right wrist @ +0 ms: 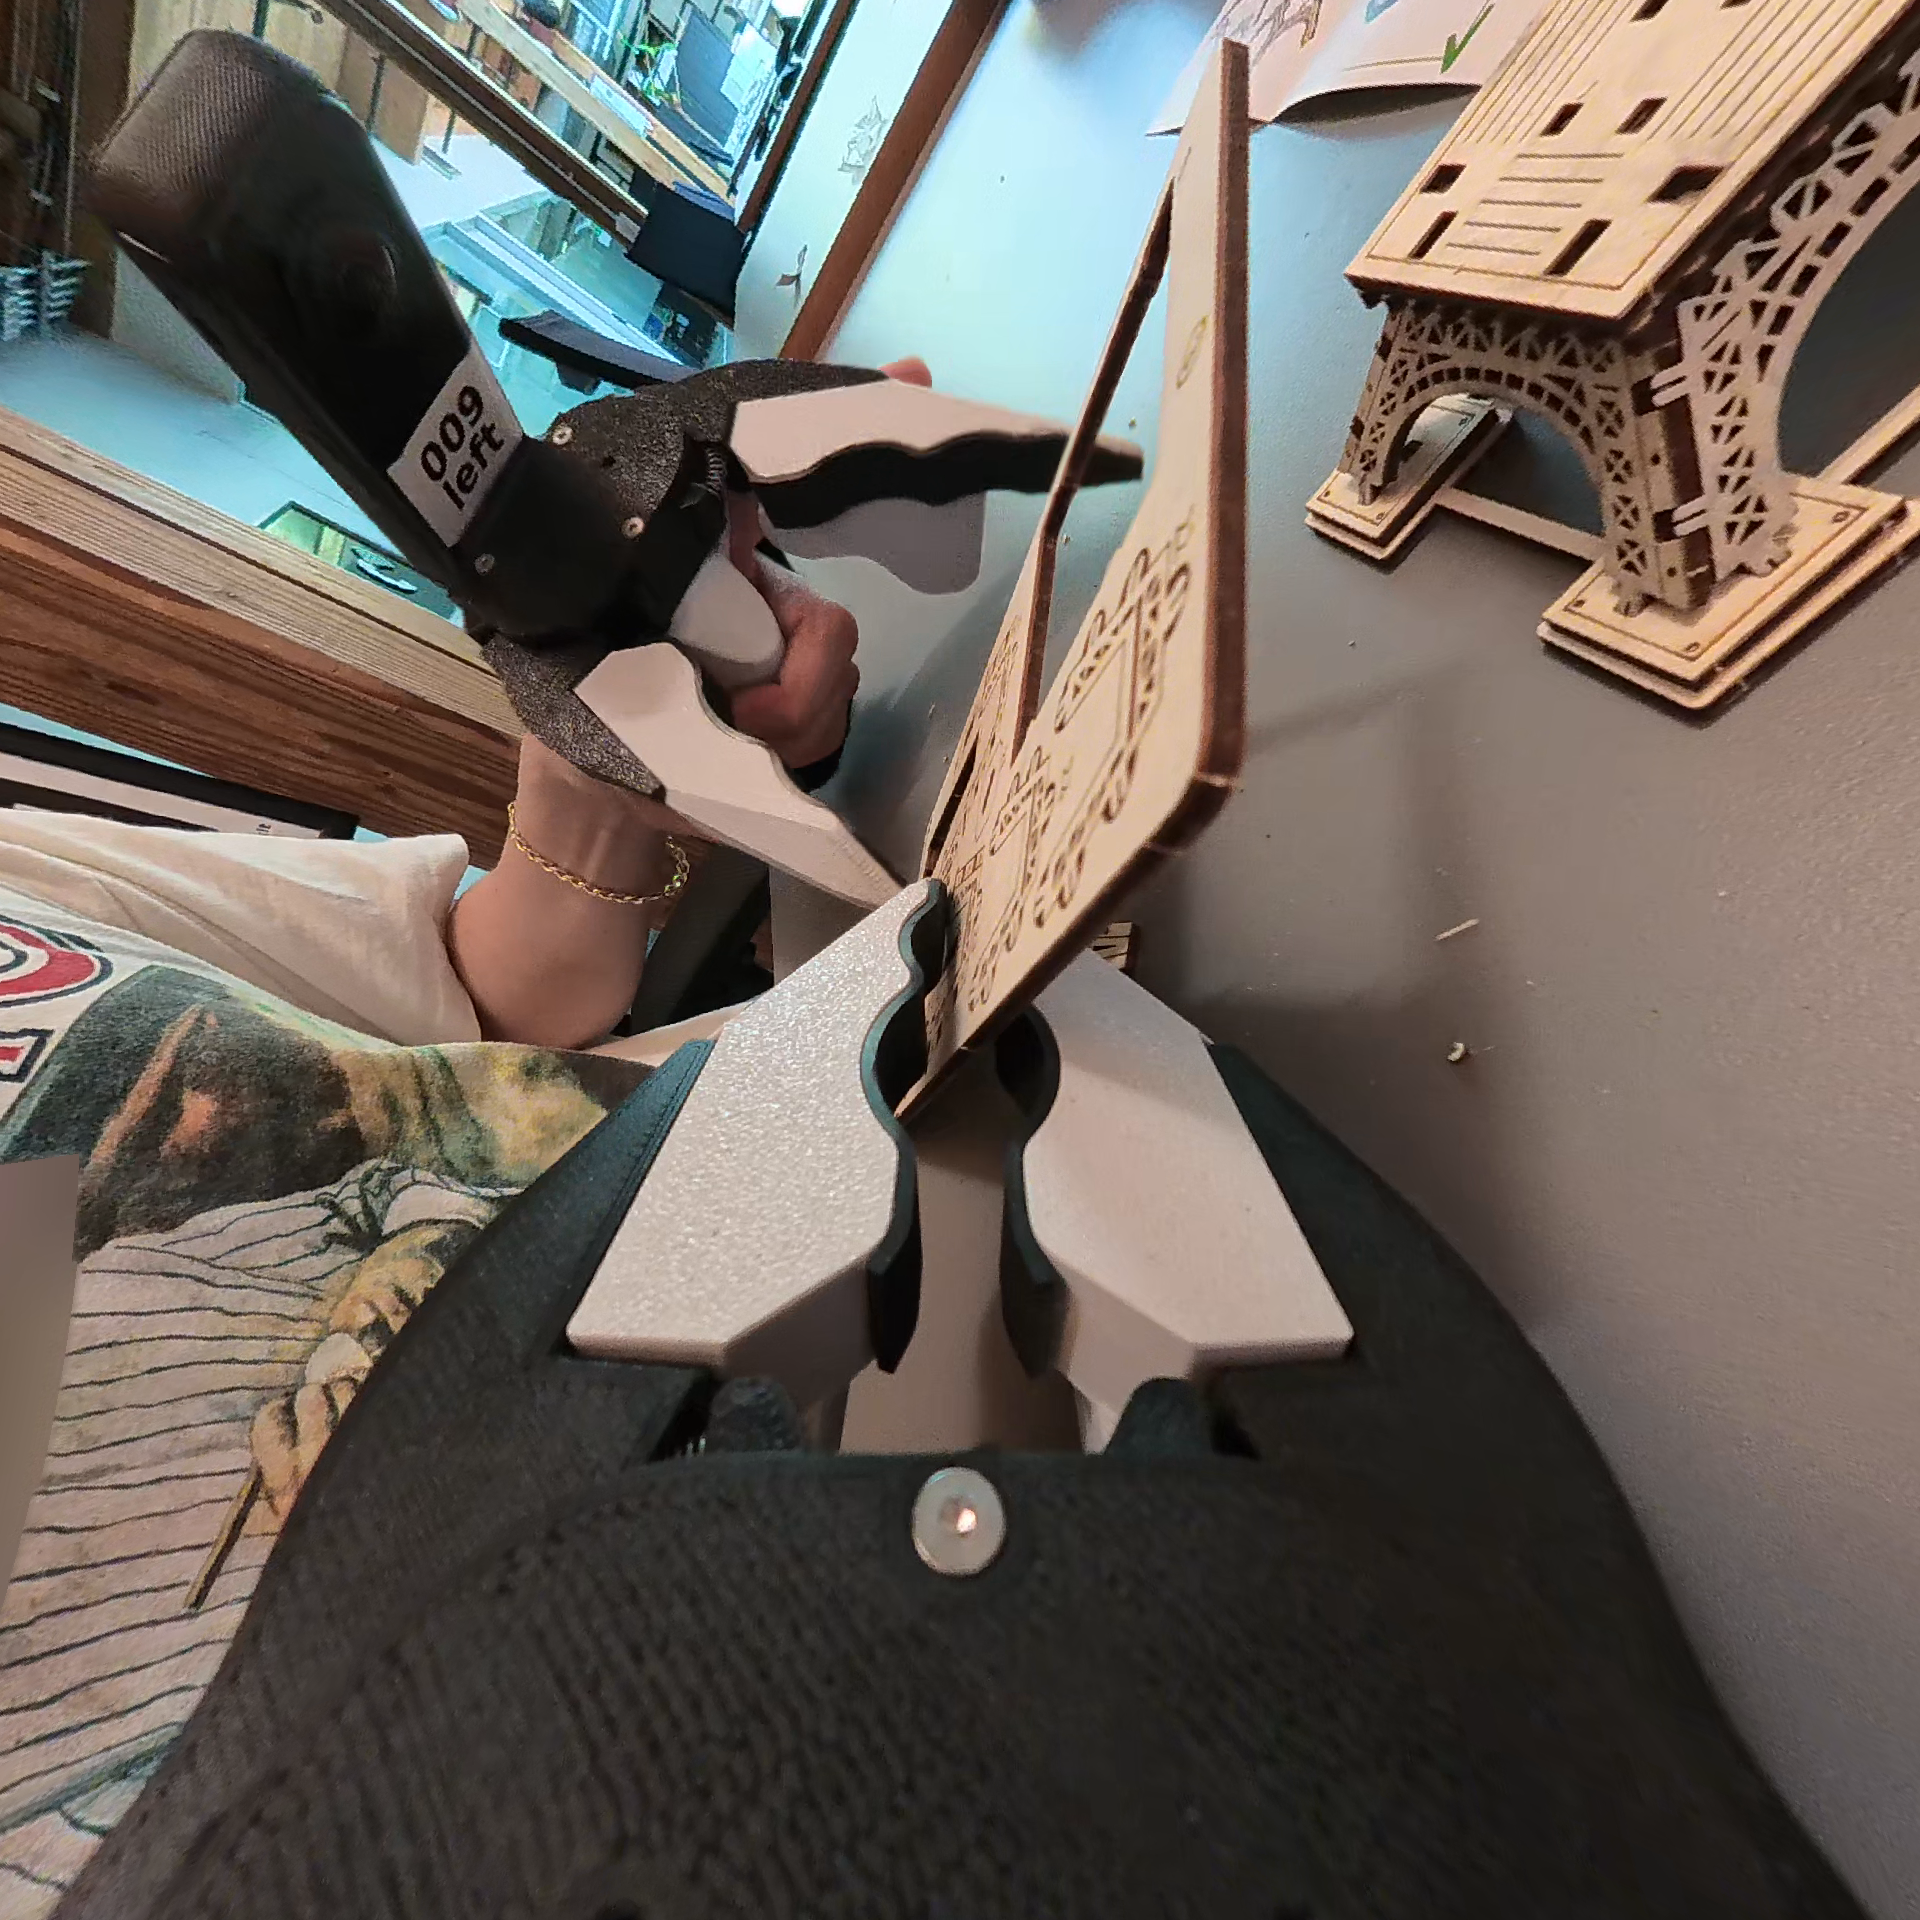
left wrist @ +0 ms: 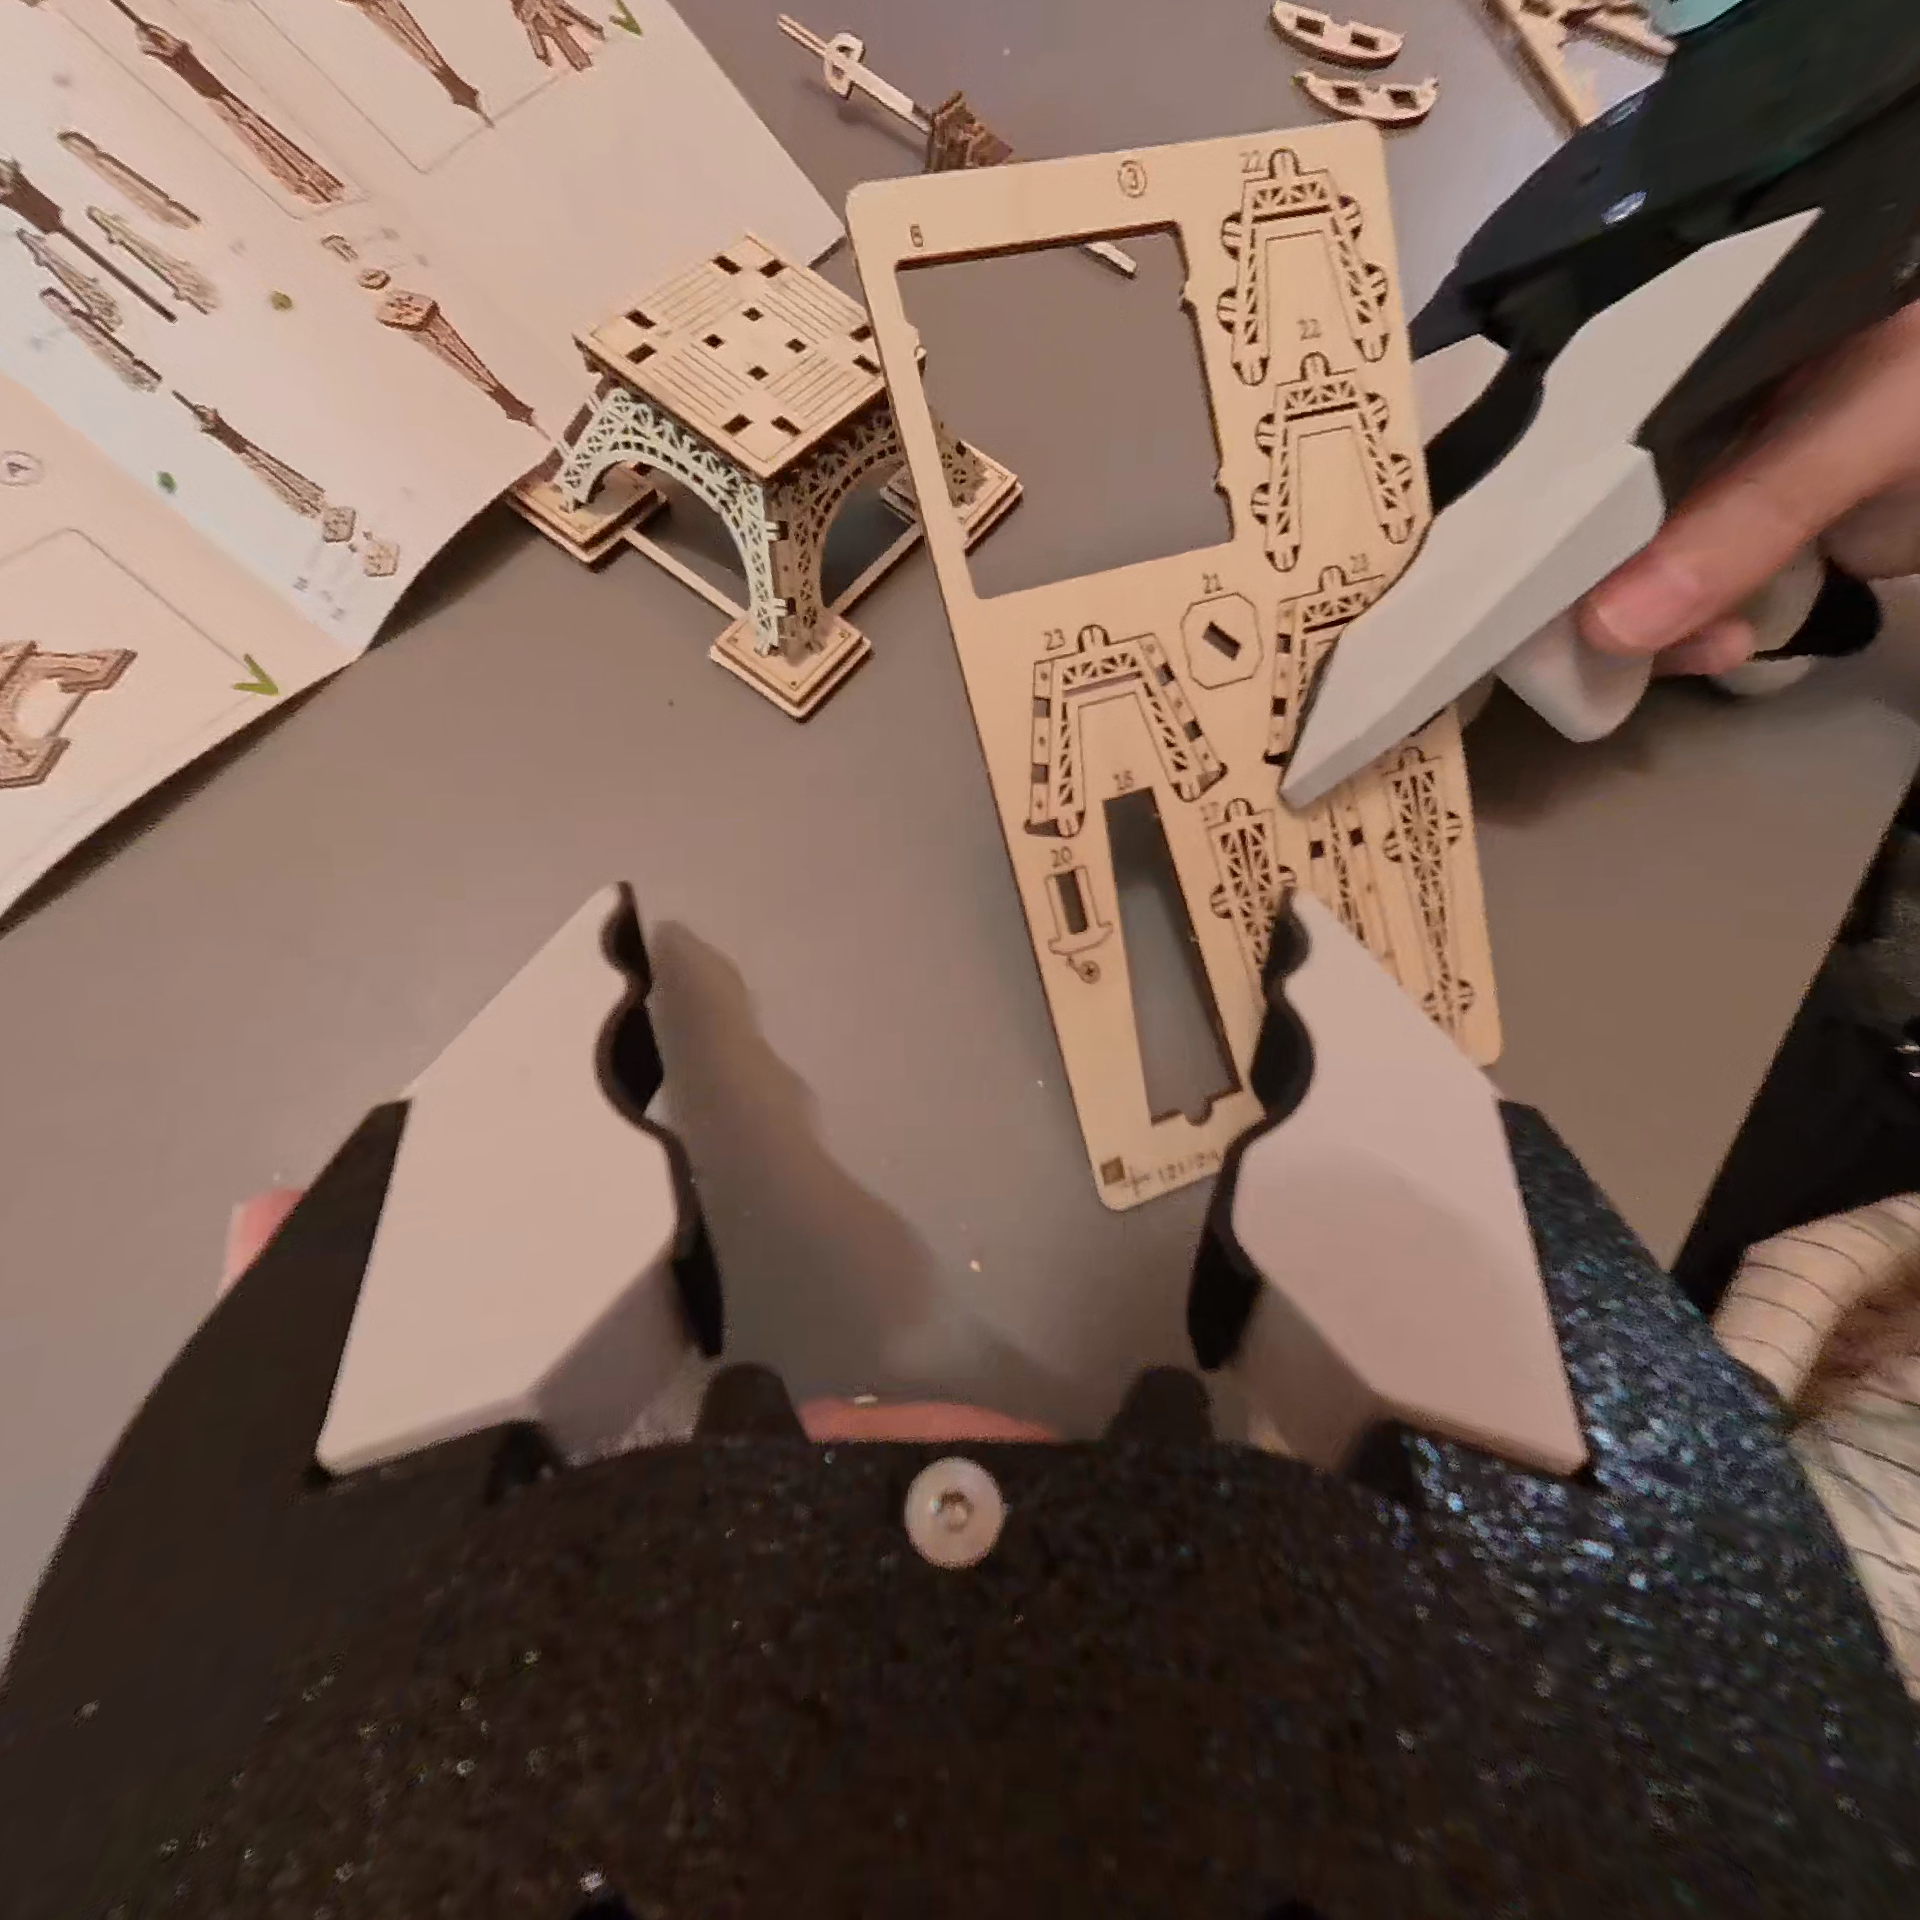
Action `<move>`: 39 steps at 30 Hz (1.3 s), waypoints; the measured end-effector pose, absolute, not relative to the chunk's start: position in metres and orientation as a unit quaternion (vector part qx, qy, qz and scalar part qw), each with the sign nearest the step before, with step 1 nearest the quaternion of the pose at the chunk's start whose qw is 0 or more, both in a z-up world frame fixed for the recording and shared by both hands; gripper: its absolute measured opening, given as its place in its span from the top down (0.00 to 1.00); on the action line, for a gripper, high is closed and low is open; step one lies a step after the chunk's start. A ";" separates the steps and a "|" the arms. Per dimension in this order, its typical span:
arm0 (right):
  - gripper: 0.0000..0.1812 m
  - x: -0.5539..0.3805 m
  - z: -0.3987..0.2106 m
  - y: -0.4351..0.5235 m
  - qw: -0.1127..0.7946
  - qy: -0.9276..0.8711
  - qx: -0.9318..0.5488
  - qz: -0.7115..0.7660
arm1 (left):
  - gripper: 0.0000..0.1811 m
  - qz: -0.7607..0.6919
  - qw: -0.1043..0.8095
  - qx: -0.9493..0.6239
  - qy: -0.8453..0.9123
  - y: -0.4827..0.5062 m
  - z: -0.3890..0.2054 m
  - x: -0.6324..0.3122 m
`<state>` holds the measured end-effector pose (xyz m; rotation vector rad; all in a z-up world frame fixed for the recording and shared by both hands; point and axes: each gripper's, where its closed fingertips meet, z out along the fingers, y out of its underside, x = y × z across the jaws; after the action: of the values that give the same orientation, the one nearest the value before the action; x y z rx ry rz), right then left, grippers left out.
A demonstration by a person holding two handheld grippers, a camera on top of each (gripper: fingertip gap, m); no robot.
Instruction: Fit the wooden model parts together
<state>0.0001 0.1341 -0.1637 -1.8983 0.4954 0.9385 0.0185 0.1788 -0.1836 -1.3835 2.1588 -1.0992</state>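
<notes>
step: freeing a part from the wooden parts sheet (left wrist: pixel 1081 665) | right gripper (right wrist: pixel 961 1029) clamps the sheet's edge, tilting it up off the grey table (left wrist: pixel 520 883), beside the tower base (left wrist: pixel 748 447) mid-table | left gripper (left wrist: pixel 956 935) spread wide, empty, below the sheet | next: likely left steadies or presses out a piece without snapping it

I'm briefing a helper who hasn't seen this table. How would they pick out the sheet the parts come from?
On the grey table, right of the finished tower base, the right gripper pinches a flat wooden sheet by one edge. Unlike the loose pieces, it has a large square hole and uncut lattice parts.
</notes>
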 end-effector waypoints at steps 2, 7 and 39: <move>0.98 0.000 -0.164 0.134 0.464 0.203 -0.773 0.382 | 0.34 -0.381 0.188 -0.488 0.762 0.182 -0.183 0.021; 0.98 0.000 -0.164 0.134 0.465 0.202 -0.773 0.382 | 0.36 -0.391 0.166 -0.488 0.762 0.176 -0.183 0.019; 0.98 0.005 -0.169 0.134 0.458 0.219 -0.782 0.361 | 0.75 -0.392 0.023 -0.502 0.770 0.149 -0.186 0.002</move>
<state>0.0050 0.1343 -0.1694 -1.9265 0.5407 0.8896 0.0025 0.1492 -0.1863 -1.5549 2.3847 -1.2145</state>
